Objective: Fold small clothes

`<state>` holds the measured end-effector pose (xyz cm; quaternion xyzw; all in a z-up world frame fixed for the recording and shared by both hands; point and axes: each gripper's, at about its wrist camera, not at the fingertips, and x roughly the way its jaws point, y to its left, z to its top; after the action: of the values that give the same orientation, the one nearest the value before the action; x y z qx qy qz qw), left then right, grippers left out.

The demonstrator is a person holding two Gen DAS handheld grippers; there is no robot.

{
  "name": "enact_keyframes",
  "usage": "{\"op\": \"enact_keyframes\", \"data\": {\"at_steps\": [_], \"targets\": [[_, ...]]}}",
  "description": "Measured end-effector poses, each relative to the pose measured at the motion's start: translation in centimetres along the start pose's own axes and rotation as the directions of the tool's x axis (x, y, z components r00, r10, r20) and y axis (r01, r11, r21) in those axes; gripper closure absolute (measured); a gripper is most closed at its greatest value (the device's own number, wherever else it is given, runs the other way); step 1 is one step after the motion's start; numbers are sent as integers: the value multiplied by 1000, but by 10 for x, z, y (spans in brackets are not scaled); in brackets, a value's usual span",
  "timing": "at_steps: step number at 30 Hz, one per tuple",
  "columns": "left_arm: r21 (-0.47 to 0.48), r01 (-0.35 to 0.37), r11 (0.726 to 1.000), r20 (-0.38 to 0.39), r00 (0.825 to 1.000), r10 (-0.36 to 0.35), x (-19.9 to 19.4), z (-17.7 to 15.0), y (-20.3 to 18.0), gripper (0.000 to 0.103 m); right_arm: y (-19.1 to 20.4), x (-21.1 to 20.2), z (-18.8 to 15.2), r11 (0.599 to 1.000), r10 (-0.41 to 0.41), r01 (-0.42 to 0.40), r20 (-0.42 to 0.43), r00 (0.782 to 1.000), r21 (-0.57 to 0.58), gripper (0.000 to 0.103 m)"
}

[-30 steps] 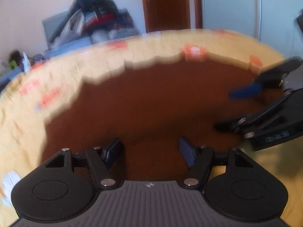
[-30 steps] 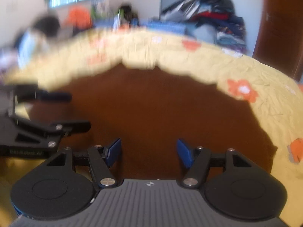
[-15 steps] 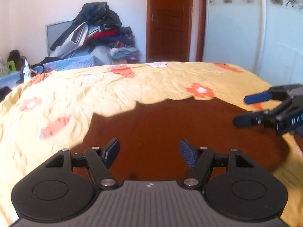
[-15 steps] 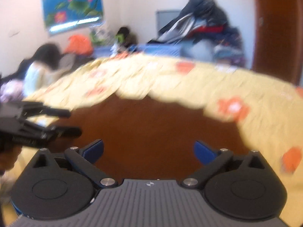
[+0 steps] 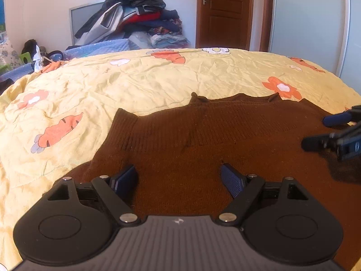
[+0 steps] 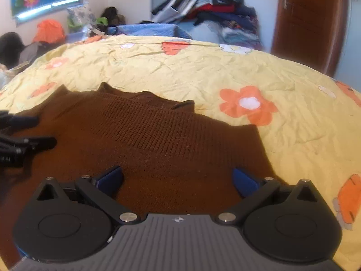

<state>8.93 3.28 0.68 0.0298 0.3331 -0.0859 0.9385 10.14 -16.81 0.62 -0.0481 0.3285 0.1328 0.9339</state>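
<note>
Brown knit sweater [image 5: 203,140] lies spread flat on the bed's yellow floral quilt [image 5: 146,79], ribbed band toward the far side, one cuffed end at its left edge. Left tongs [image 5: 179,179] over its near part, blue pads apart, nothing between them. Right tongs [image 6: 177,179] likewise spread wide, gripping nothing, above the sweater's right half. Clothes pile [image 5: 135,18] stacked against the far wall, beside the wooden door [image 5: 223,13]
</note>
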Motion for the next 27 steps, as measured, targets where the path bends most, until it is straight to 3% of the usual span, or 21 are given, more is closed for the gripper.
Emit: {"op": "enact_keyframes", "data": {"at_steps": [4, 8, 12, 13, 15, 17, 18, 20, 22, 24, 27], "targets": [[-5, 4, 1000, 2, 1000, -4, 1, 2, 1, 20, 29, -26, 9, 996, 86, -83, 90, 992, -36, 0], [-6, 4, 1000, 3, 1000, -4, 1, 2, 0, 20, 43, 13, 9, 996, 51, -53, -26, 998, -71, 0], [-23, -3, 1000, 18, 1000, 4, -3, 1, 1, 19, 37, 27, 0, 997, 65, -64, 31, 997, -38, 0], [-48, -24, 999, 36, 999, 25, -8, -1, 4, 19, 37, 26, -2, 997, 60, -58, 31, 998, -46, 0], [-171, -131, 977, 85, 985, 147, -30, -10, 15, 19, 36, 23, -4, 997, 64, -63, 37, 997, -40, 0], [-371, -148, 917, 91, 977, 195, -61, -29, 38, 19, 36, 18, -6, 997, 68, -67, 43, 997, -29, 0], [-485, -115, 867, 92, 979, 181, -79, -44, 52, 19, 35, 18, -6, 997, 69, -68, 47, 997, -25, 0], [-675, -56, 736, 64, 989, 134, -107, -79, 75, 19, 33, 15, -6, 997, 74, -74, 52, 996, -18, 0], [-751, 2, 660, 98, 989, 108, -134, -106, 81, 19, 31, 10, -5, 996, 84, -84, 57, 995, -5, 0], [-779, 27, 626, 99, 992, 80, -150, -118, 80, 19, 30, 10, -4, 996, 89, -89, 59, 994, 0, 0], [-833, 155, 532, 150, 987, -52, -150, -129, 78, 19, 30, 8, -5, 996, 89, -89, 63, 994, 3, 0]]}}
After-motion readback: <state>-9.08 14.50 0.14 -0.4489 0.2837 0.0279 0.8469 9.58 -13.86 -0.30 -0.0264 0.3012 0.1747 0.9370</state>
